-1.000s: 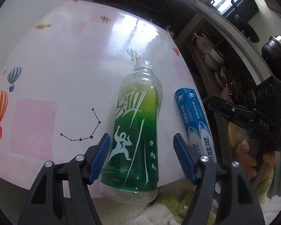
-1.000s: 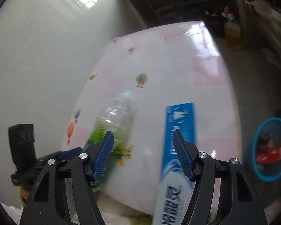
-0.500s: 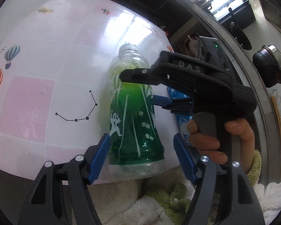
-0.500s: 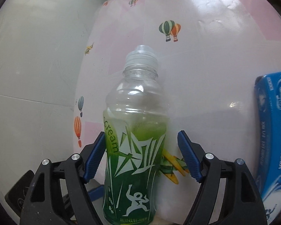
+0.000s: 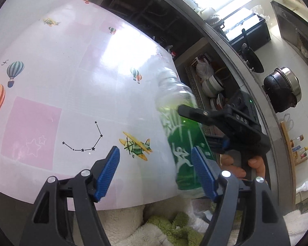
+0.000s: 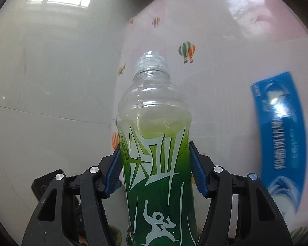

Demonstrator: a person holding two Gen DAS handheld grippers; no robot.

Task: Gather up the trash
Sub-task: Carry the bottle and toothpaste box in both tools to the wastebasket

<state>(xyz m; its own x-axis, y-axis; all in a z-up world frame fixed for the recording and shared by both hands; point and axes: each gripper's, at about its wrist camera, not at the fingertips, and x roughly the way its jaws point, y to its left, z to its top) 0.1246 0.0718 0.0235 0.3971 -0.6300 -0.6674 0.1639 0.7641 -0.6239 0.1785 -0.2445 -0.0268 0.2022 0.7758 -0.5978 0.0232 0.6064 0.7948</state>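
Note:
A clear plastic bottle (image 6: 156, 135) with a green label and a white cap sits between my right gripper's (image 6: 155, 149) blue pads. The jaws are closing and both pads press on its label. In the left wrist view the same bottle (image 5: 180, 143) leans over the table's right edge, held by the right gripper (image 5: 197, 127) in a person's hand. My left gripper (image 5: 155, 150) stands open above the pink patterned table (image 5: 71, 71), with nothing between its fingers; the bottle is just right of its right pad. A blue toothpaste box (image 6: 281, 143) lies on the table to the bottle's right.
A white wall (image 6: 51, 82) borders the table's far left side. Right of the table stand shelves with bowls (image 5: 211, 84) and a counter with a dark pot (image 5: 283, 94). A fluffy white and green garment (image 5: 164, 225) lies below the table's near edge.
The right gripper swung from the toothpaste box to the bottle and shut on it. The bottle left the space between the left jaws and now sits to their right, tilted.

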